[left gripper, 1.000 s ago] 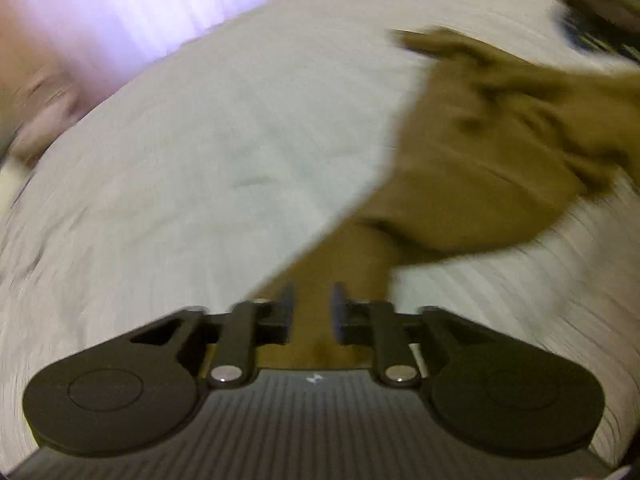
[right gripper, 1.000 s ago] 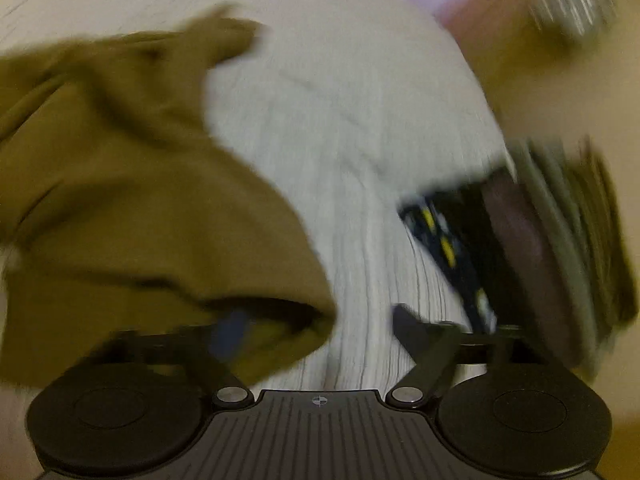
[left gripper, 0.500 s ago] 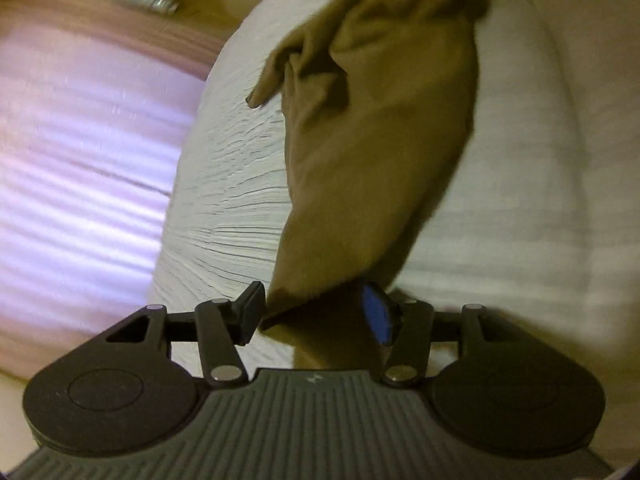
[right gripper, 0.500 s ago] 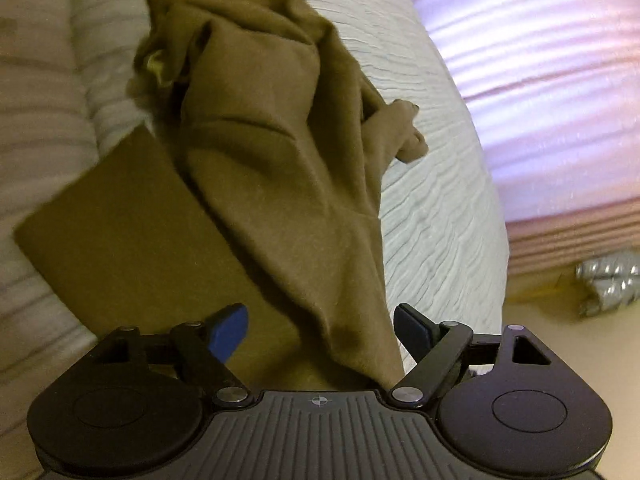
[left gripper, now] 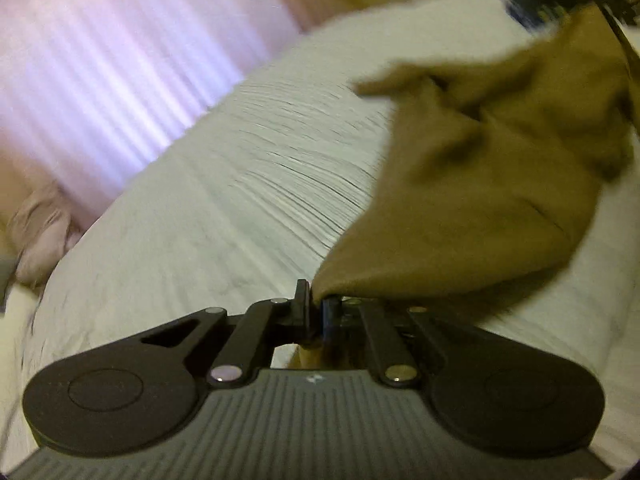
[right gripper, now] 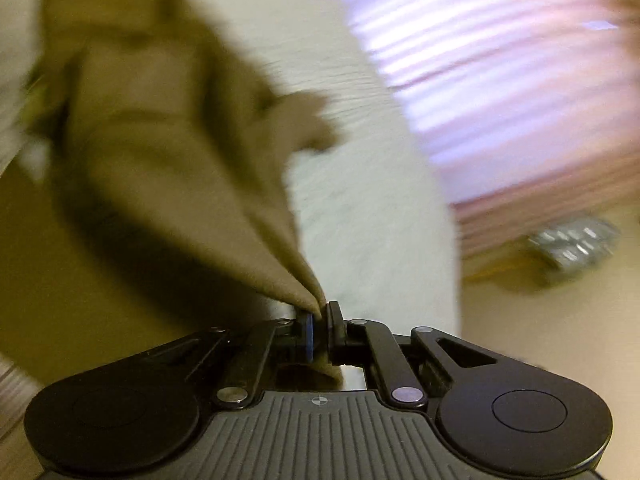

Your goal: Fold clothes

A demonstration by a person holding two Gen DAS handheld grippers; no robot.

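An olive-brown garment (left gripper: pixel 492 184) lies partly lifted over a white ribbed bedspread (left gripper: pixel 240 184). My left gripper (left gripper: pixel 318 306) is shut on a corner of the garment, which spreads up and to the right from the jaws. In the right wrist view my right gripper (right gripper: pixel 320 314) is shut on another corner of the same garment (right gripper: pixel 152 128), which spreads up and to the left over the bedspread (right gripper: pixel 372 216). Both views are motion-blurred.
A pink striped curtain (left gripper: pixel 108 60) hangs beyond the bed, also in the right wrist view (right gripper: pixel 500 72). A pinkish bundle (left gripper: pixel 40 232) lies at the left. A silver object (right gripper: pixel 576 240) sits on the tan floor. Dark clothes (left gripper: pixel 560 0) lie at the upper right.
Both grippers have closed on corners of the garment; half a second ago both were open around it. Both cameras have swung, and the garment is now pulled up off the bed.
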